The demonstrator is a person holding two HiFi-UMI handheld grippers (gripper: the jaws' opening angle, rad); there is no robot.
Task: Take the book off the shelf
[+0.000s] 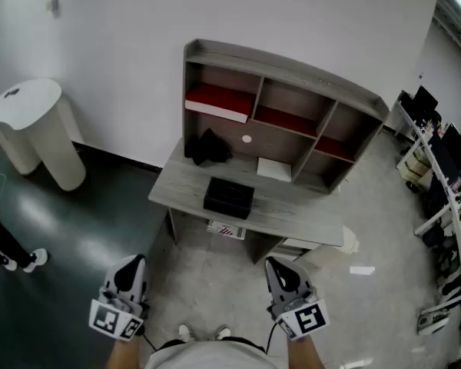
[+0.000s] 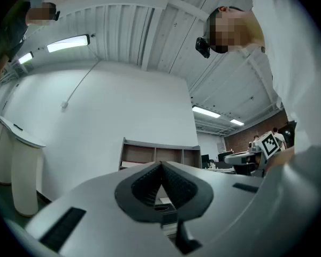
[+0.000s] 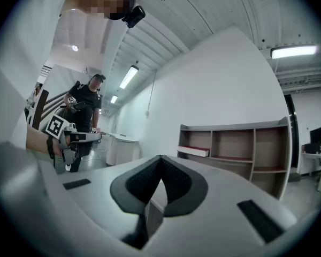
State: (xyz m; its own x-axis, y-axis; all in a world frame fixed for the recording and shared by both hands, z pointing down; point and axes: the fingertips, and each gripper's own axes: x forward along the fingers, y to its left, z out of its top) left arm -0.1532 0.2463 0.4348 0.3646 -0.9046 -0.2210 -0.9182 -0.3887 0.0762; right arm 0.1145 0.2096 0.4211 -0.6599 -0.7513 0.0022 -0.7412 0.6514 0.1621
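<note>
The book (image 1: pixel 219 102) is red with a white page edge and lies flat in the top-left compartment of the grey shelf unit (image 1: pixel 288 68), which stands on a desk (image 1: pixel 292 214). It also shows in the right gripper view, where the book (image 3: pixel 193 151) rests in the shelf's left bay. Both grippers hang low in front of the desk, well short of the shelf. My left gripper (image 1: pixel 133 264) (image 2: pixel 161 164) is shut and holds nothing. My right gripper (image 1: pixel 276 266) (image 3: pixel 160 157) is also shut, its pads meeting at the tip with nothing between them.
On the desk sit a black box (image 1: pixel 229 197), a dark bundle (image 1: pixel 207 148) and a white sheet (image 1: pixel 274 168). Red items lie in the middle and right compartments. A white pedestal table (image 1: pixel 31 125) stands at left, and desks with monitors (image 1: pixel 446 167) at right. A person in black (image 3: pixel 85 108) stands nearby.
</note>
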